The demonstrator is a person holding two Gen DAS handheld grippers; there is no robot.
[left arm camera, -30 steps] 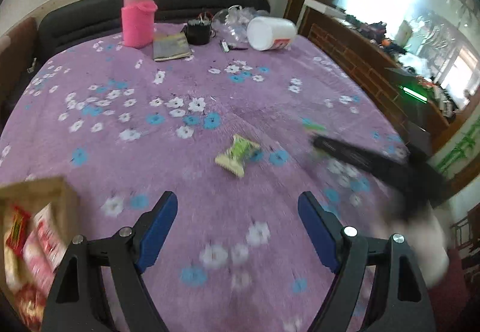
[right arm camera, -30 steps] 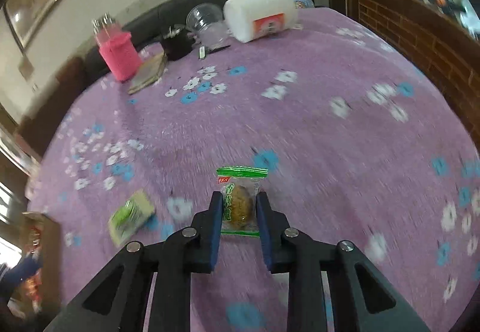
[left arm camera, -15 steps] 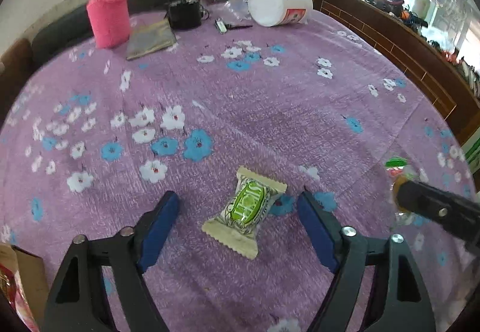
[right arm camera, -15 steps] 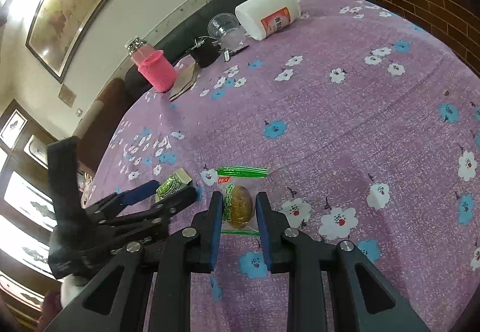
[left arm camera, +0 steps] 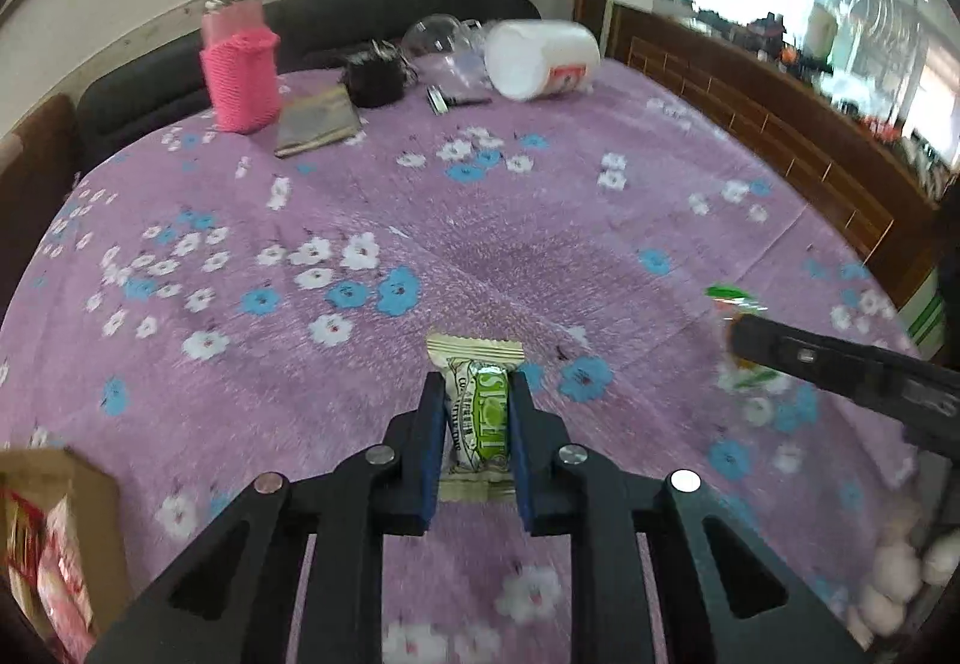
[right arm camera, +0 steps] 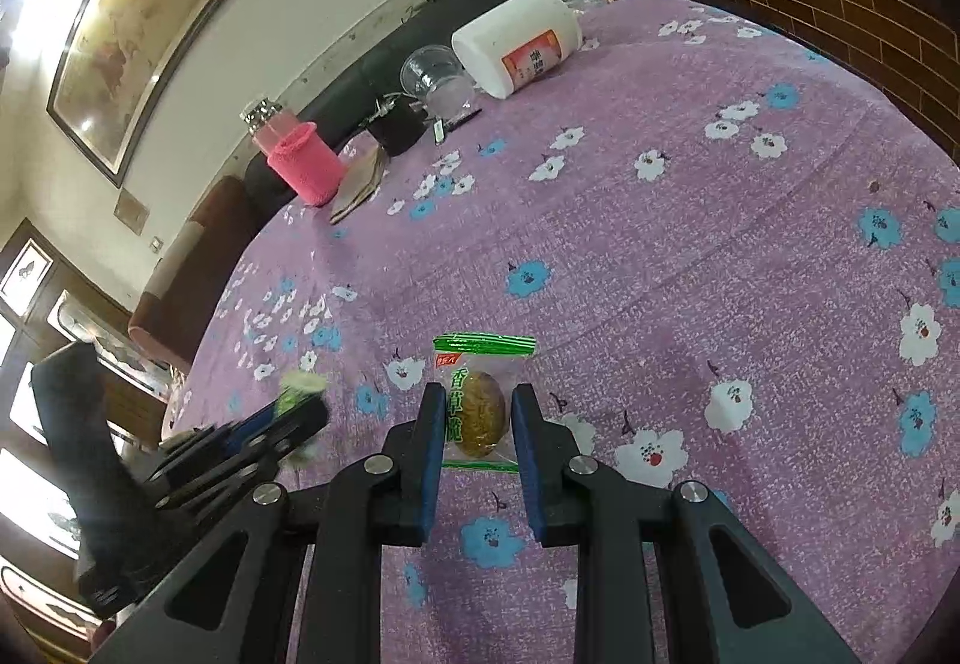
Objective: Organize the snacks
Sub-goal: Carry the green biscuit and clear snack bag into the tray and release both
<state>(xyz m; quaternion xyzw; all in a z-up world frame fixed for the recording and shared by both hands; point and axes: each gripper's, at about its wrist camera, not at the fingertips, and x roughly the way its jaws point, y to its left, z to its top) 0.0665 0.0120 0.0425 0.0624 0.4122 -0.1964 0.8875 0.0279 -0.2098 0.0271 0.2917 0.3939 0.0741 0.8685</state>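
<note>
My left gripper [left arm camera: 477,394] is shut on a cream and green wrapped candy [left arm camera: 480,412] just above the purple flowered tablecloth [left arm camera: 480,220]. My right gripper [right arm camera: 477,406] is shut on a clear green-edged packet with a brown olive [right arm camera: 477,406], held above the cloth. The right gripper [left arm camera: 840,370] with its packet shows at the right of the left wrist view. The left gripper [right arm camera: 288,418] shows at the left of the right wrist view. A cardboard box [left arm camera: 54,532] with red snack packets sits at the lower left.
At the far edge of the table stand a pink knit-sleeved bottle [left arm camera: 240,63], a notebook [left arm camera: 318,120], a black item [left arm camera: 375,78], a clear plastic cup [left arm camera: 438,39] and a white tub on its side [left arm camera: 540,57]. A dark sofa is behind.
My left gripper moved onto the green candy and shut on it. My right gripper kept hold of the olive packet and shifted slightly.
</note>
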